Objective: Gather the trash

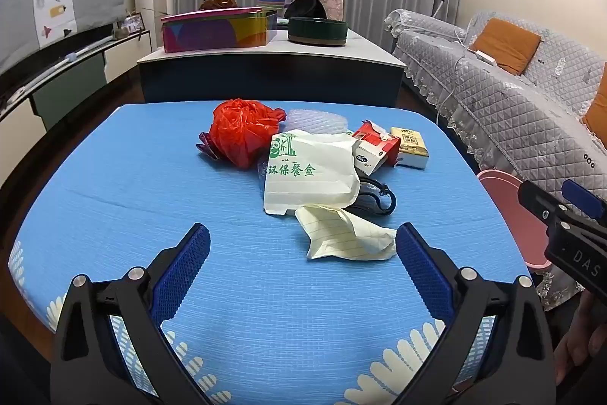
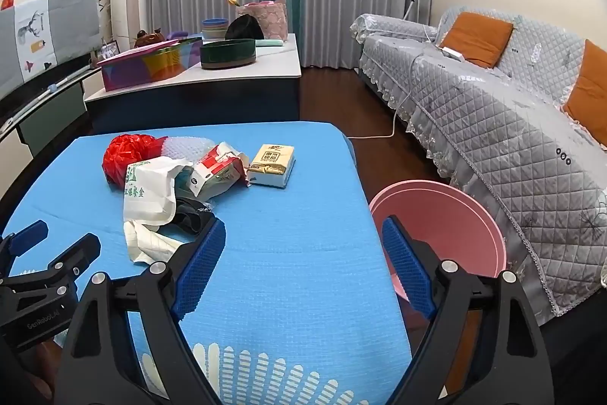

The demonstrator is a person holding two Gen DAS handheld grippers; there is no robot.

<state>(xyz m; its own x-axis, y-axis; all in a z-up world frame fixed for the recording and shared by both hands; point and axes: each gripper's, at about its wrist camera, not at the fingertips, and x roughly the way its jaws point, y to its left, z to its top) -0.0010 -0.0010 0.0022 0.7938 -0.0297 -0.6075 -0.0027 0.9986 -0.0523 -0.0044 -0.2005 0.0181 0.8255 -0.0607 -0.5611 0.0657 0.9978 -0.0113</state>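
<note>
A pile of trash lies on the blue table (image 1: pixel 151 200): a red plastic bag (image 1: pixel 242 131), bubble wrap (image 1: pixel 318 120), a white paper bag with green print (image 1: pixel 311 173), crumpled lined paper (image 1: pixel 345 234), a torn red-and-white carton (image 1: pixel 375 147), a yellow tissue pack (image 1: pixel 409 141) and a black item (image 1: pixel 375 200). My left gripper (image 1: pixel 301 240) is open, just in front of the lined paper. My right gripper (image 2: pixel 303 234) is open over the table's right edge, with the pink bin (image 2: pixel 447 219) behind its right finger. The pile (image 2: pixel 159 188) is to its left.
The pink bin (image 1: pixel 508 204) stands on the floor between the table and a grey quilted sofa (image 2: pixel 512 124). A second table (image 1: pixel 265 59) behind holds a colourful box and a dark round tin. A TV cabinet runs along the left.
</note>
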